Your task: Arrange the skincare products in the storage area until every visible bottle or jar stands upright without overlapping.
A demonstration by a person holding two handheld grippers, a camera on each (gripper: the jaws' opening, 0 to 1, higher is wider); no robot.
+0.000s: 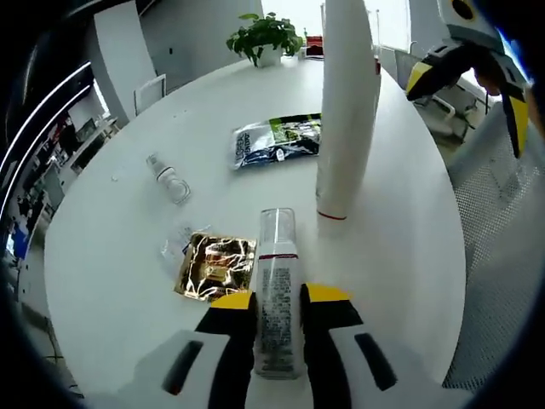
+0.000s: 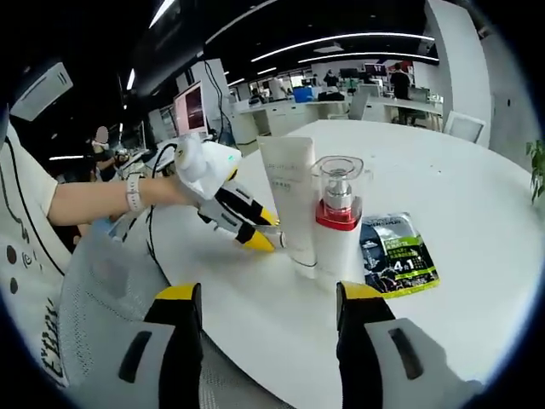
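Table: white round top (image 1: 128,273) carries all the products; the left gripper view looks down along it, the right gripper view looks across it from the side.
Left gripper view extras: gold foil packet (image 1: 216,267) lying flat just left of the jaws, a small clear bottle (image 1: 169,179) on its side further off, a potted plant (image 1: 266,36) at the far edge, and the right gripper (image 1: 477,77) at upper right.
Right gripper view extras: red-collared pump bottle (image 2: 337,223) with a clear cap, upright, just beside the tall white tube (image 2: 289,204); the left gripper (image 2: 247,223) reaching in from the left with a person's forearm and wristband behind it.
Shared: green-and-black sachet (image 1: 278,140) lies flat near the tube's foot in both views.
Hidden or unclear: tube's top is cut off in the left gripper view; print on the sachet and bottles is too small to read; in the right gripper view the left gripper's tips sit partly behind the tube.
Left gripper (image 1: 278,300): jaws narrow, clamped on a clear slim bottle (image 1: 277,281) with a red band, just in front of the tube.
Right gripper (image 2: 269,298): jaws wide apart, holding nothing, near the table edge and short of the pump bottle.
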